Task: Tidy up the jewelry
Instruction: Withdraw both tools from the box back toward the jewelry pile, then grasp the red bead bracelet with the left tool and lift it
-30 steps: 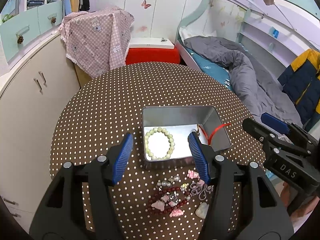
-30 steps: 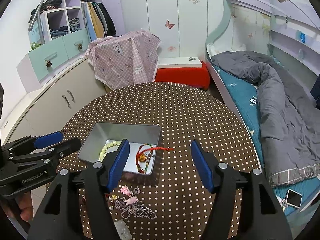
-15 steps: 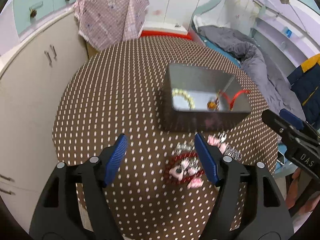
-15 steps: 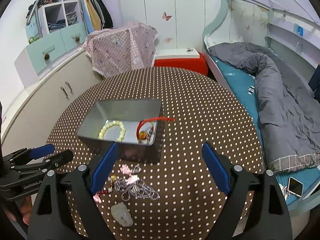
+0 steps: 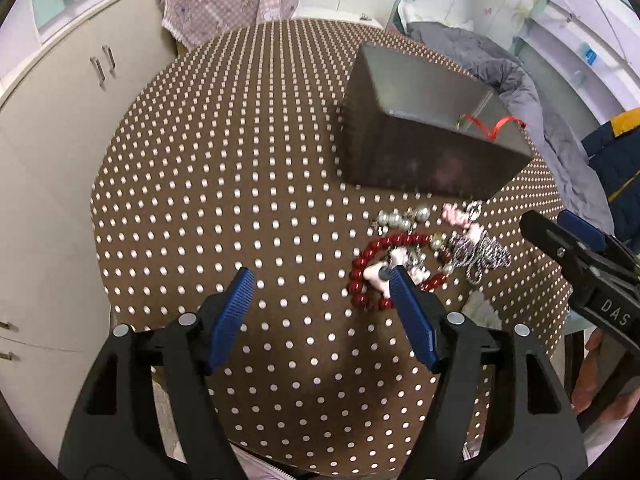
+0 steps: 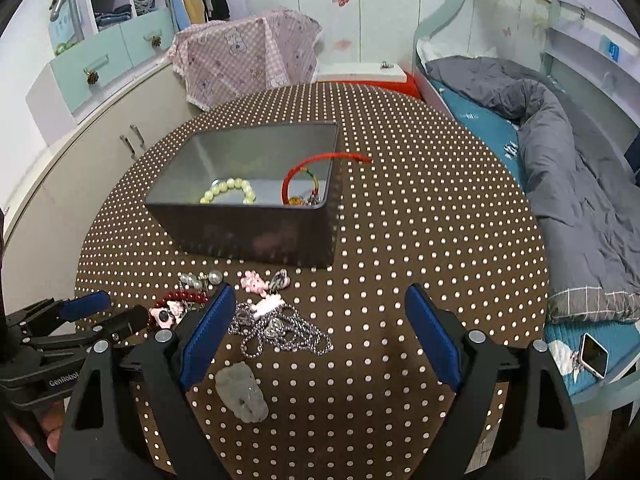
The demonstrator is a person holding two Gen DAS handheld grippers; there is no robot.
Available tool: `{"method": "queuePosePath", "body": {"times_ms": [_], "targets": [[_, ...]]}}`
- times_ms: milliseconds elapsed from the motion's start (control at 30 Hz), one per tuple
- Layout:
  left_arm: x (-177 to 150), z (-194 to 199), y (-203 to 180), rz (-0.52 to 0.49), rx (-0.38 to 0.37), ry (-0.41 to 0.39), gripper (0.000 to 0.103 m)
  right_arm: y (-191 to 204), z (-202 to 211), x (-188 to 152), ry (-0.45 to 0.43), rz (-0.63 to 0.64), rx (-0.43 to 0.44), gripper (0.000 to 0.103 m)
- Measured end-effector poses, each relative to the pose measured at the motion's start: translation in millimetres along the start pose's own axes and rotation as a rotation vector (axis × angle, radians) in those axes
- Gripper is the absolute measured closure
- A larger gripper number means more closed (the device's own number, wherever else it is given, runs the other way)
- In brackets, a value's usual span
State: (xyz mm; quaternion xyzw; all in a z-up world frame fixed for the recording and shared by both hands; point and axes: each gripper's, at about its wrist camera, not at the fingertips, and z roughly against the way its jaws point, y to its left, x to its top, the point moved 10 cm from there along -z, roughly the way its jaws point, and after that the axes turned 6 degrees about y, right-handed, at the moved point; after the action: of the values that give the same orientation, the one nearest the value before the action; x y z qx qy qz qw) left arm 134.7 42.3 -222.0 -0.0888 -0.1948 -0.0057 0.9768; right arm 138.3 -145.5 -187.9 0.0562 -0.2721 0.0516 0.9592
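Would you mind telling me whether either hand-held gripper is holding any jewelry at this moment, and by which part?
Nothing is held. The left hand-held gripper and the right hand-held gripper both stand open and empty above the loose jewelry on the table, beside the red bead bracelet and silver chain.

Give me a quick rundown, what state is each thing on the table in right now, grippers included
metal tin: open, no lid on
pale green bead bracelet: in the tin
red cord bracelet: in the tin, end over its rim
red bead bracelet: loose on the table
silver chain: tangled, on the table
left gripper: open, empty
right gripper: open, empty
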Motion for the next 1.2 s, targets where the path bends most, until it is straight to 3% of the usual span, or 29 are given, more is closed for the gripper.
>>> {"method": "queuePosePath", "body": {"times_ms": [400, 467, 500, 600, 767, 867, 1000, 1200], "targets": [[-4, -9, -5, -0.076, 0.118, -0.039, 0.035, 3, -8, -10, 0.033, 0.002, 0.001, 0.02], [-5, -8, -9, -0.091, 0.125, -0.039, 0.042, 3, -9, -9, 0.037, -0.001, -0.001, 0.02], [-6, -9, -8, -0.097, 0.148, -0.031, 0.051, 4, -9, -10, 0.04, -0.002, -0.001, 0.02], [-7, -7, -10, -0.127, 0.173, -0.041, 0.06, 5, -9, -11, 0.041, -0.001, -0.001, 0.02], [-10, -7, -23, -0.184, 0.159, -0.041, 0.094, 5, -10, -11, 0.045, 0.0, 0.003, 0.02], [-7, -7, -26, -0.181, 0.158, -0.04, 0.095, 8, -10, -12, 0.044, 0.004, 0.004, 0.02], [1, -3, -25, -0.141, 0.102, -0.049, 0.095, 7, -9, -12, 0.043, 0.0, 0.007, 0.02], [16, 23, -39, -0.132, -0.023, -0.104, 0.095, 8, -7, -10, 0.035, 0.002, 0.011, 0.02]]}}
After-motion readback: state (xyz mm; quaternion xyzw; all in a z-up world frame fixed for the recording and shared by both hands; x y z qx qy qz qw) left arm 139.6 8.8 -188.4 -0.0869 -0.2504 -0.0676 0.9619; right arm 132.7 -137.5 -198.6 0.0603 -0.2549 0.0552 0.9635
